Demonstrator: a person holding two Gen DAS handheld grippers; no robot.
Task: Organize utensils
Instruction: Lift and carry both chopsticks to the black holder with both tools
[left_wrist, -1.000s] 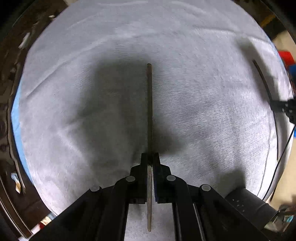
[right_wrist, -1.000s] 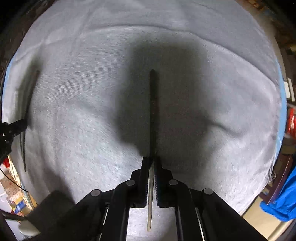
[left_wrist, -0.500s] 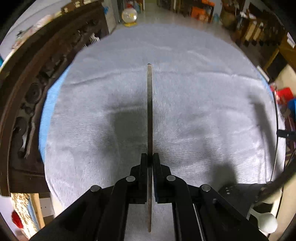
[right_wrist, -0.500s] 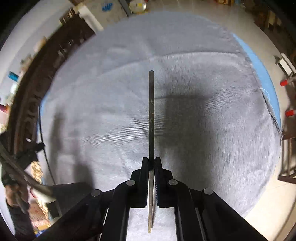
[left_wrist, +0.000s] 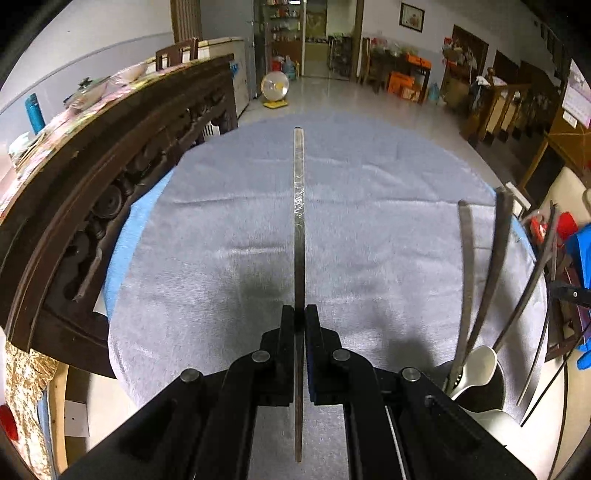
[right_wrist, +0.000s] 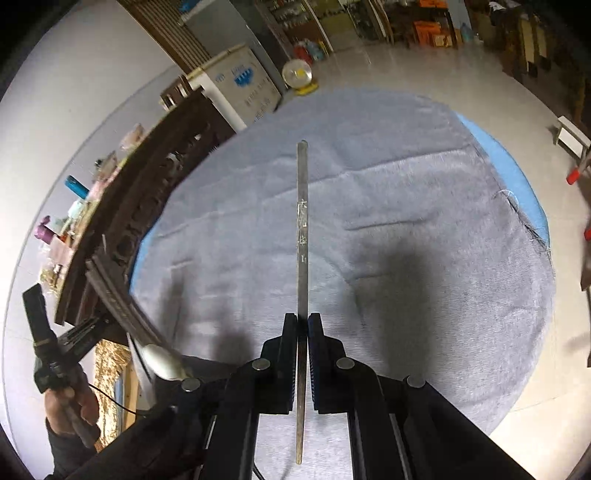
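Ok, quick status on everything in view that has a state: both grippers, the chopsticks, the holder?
left gripper: shut on a metal chopstick
left chopstick: held lengthwise, above the grey cloth
right gripper: shut on a metal chopstick
right chopstick: held lengthwise, engraved side visible
black holder: upright, holding a white spoon and dark chopsticks

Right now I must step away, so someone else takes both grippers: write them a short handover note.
Left gripper: shut on a metal chopstick, held above the grey cloth.
Right gripper: shut on a second metal chopstick, also above the cloth.
The dark holder stands at the near right of the left view and already has a white spoon and several sticks in it.
Done: both chopsticks lifted.
Left: probably drop both into the holder.
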